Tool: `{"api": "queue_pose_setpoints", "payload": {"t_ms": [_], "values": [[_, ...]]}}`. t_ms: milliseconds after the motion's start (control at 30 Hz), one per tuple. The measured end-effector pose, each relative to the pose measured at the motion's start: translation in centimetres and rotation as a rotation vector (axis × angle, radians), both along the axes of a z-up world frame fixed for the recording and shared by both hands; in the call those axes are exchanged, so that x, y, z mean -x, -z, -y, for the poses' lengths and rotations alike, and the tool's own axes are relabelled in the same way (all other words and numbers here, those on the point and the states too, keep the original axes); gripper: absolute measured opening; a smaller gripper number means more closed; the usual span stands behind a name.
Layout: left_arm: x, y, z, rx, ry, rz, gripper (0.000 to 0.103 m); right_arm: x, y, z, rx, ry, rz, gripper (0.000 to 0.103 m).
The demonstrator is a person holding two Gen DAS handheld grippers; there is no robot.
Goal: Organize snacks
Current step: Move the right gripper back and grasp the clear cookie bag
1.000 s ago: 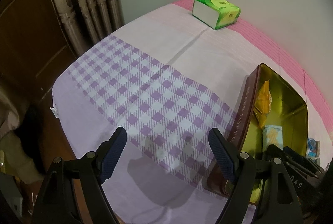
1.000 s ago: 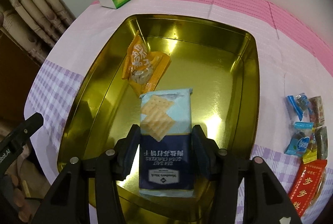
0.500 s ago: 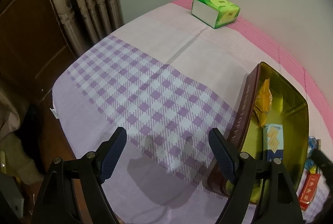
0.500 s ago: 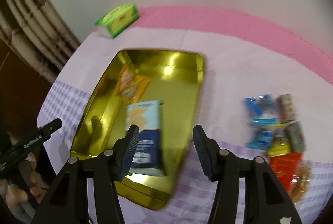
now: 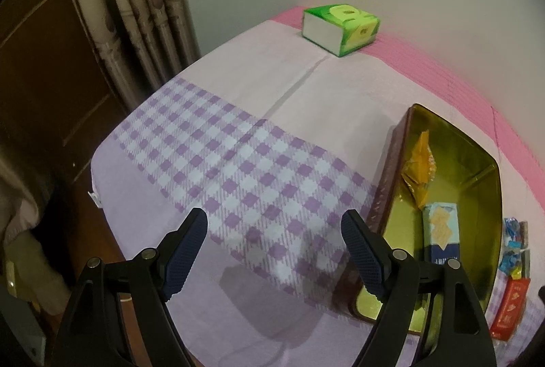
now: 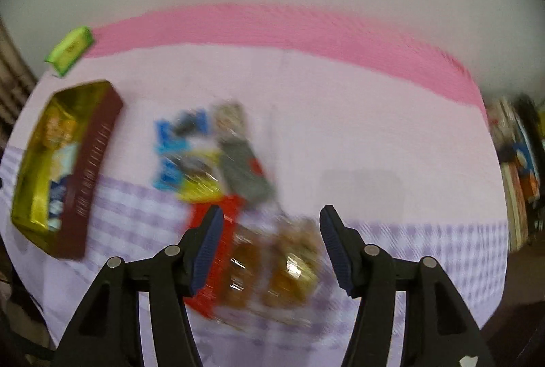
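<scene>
Right gripper [image 6: 270, 242] hung wide open over the blurred snack pile [image 6: 218, 162], left gripper [image 5: 274, 251] open too: best settle, straddle one packet, then close for the tin [image 6: 92, 142].

dim warm indoor light, sharp left wrist view, heavy motion blur on right, dark fisheye corners

— Which colours are seen on the tablecloth [image 5: 259, 162]?
— Purple-and-white checks, pale lilac, a pink band at upper right.
— And the tin [image 5: 477, 183]?
— Gold inside, maroon outside; a green box [image 5: 340, 28] is seen above.
</scene>
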State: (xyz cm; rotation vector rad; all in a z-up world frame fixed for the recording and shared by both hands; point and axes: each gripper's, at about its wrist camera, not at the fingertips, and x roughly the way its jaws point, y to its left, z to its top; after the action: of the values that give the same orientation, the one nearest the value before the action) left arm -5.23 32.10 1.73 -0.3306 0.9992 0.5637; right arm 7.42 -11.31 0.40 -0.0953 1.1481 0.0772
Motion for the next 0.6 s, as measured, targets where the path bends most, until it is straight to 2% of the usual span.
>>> {"api": "queue_pose_setpoints", "payload": {"t_ms": [167, 333, 400, 533, 600], "values": [[-0.4, -1.3, 1.9, -0.002, 0.043, 0.013, 0.081, 1.0, 3.1, 2.5, -0.015, 0.033, -0.087, 0.056], [-0.9, -3.2, 5.7, -0.016, 0.150, 0.035, 0.081, 1.2, 4.9, 3.0, -0.039, 0.051, -0.111, 0.056], [-1.3, -3.6, 7.6, 0.001, 0.200, 0.034, 0.082, 1.0, 5.5, 3.0, -0.052, 0.053, -0.116, 0.056], [-2.5, -4.0, 12.2, 0.026, 0.336, 0.021, 0.082, 0.8, 6.4, 3.0, -0.070, 0.058, -0.108, 0.051], [-3.3, -4.0, 14.6, 0.031, 0.396, 0.007, 0.082, 0.7, 6.5, 3.0, -0.087, 0.056, -0.109, 0.044]]}}
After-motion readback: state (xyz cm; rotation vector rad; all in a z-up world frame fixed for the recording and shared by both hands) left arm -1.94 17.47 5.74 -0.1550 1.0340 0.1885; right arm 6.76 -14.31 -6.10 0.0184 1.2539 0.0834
